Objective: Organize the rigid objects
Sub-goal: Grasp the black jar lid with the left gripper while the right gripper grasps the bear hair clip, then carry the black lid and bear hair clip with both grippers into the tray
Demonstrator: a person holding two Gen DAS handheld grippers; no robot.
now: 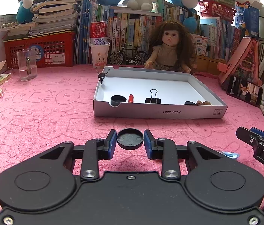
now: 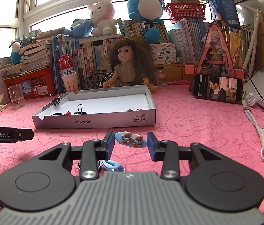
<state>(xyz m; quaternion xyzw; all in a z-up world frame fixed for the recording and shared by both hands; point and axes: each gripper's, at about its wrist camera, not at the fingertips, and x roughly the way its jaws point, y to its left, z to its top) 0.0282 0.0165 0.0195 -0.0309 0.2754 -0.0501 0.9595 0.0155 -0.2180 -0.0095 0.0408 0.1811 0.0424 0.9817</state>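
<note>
Black plastic cap point(image 1: 130, 138) sits clamped between the pads of your left gripper point(image 1: 130, 143), raised over the pink cloth point(image 1: 38, 121) for carrying. To its right, your right gripper point(image 2: 130, 143) pinches the blue bear hair clip point(image 2: 130, 139) likewise. Ahead, the white box lid point(image 1: 160, 110) holds, left to right, another black cap point(image 1: 117, 100), a red piece point(image 1: 130, 98), a binder clip point(image 1: 153, 97) and small dark and brown items point(image 1: 197, 103).

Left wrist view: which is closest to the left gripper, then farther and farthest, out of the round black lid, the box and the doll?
1. Round black lid: right between the left gripper fingers.
2. Box: farther out, slightly right.
3. Doll: sitting behind the box.
</note>
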